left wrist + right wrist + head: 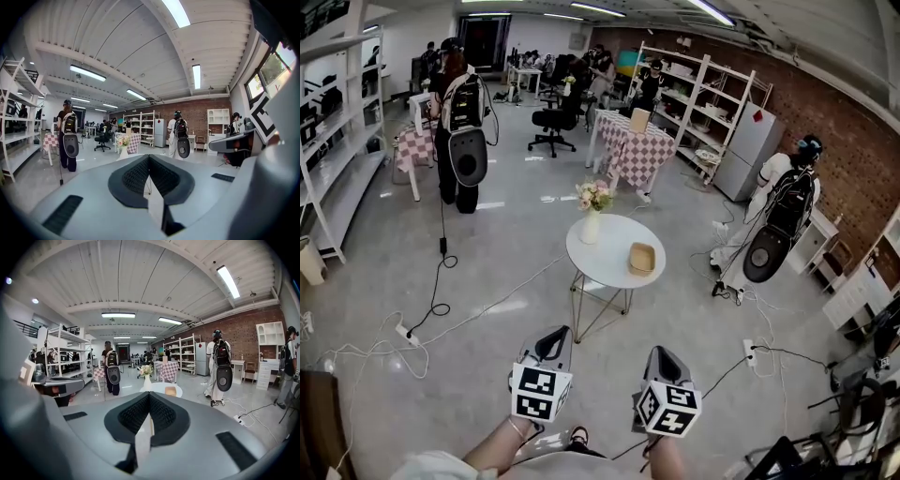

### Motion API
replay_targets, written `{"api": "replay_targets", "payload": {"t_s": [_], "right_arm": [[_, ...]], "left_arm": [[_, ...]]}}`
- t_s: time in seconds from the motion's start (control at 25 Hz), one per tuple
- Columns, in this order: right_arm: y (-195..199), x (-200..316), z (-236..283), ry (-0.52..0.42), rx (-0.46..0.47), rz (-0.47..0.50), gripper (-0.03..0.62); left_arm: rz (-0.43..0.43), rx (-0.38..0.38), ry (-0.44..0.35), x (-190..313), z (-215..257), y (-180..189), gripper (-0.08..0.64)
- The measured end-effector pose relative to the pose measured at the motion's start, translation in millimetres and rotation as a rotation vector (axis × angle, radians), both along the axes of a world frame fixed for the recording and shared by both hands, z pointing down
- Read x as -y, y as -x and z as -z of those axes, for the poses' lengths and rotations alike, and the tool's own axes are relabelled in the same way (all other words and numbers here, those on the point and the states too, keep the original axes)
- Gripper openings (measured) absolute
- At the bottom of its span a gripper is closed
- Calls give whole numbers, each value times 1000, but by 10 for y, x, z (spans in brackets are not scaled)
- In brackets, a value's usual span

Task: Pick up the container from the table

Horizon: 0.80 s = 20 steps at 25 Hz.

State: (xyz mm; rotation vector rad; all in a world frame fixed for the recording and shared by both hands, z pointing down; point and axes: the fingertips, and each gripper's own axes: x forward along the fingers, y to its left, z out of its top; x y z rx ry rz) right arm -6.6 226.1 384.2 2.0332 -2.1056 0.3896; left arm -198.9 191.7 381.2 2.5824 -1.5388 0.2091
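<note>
A small tan square container (pixel 642 258) lies on the right side of a round white table (pixel 609 264), next to a white vase of flowers (pixel 592 214). Both grippers hang in the air well short of the table, pointing toward it. My left gripper (pixel 555 339) is shut with nothing in it, and its pads (pixel 140 174) meet. My right gripper (pixel 662 357) is also shut and empty, with its pads (pixel 161 414) together. Just above the jaws in the right gripper view are the container (pixel 170 390) and the vase (pixel 147 381). In the left gripper view only the flowers (pixel 123 140) show.
Cables and power strips (pixel 408 335) trail across the grey floor around the table. A person in a backpack rig (pixel 461 141) stands at the far left, another (pixel 780 220) at the right. Shelving (pixel 698 108), a checkered table (pixel 636 150) and an office chair (pixel 553 122) stand behind.
</note>
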Motion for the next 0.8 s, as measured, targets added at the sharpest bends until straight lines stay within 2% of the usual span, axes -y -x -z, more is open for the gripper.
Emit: {"api": "replay_targets", "payload": {"t_s": [0.32, 0.6, 0.8], "right_arm": [[-264, 425, -67, 3, 19, 4, 25], [-384, 809, -115, 21, 34, 32, 25], [-471, 1069, -141, 23, 41, 47, 25]], "left_arm": [[13, 24, -5, 394, -3, -234, 15], [6, 39, 22, 669, -61, -418, 15], [15, 23, 42, 892, -100, -523, 15]]}}
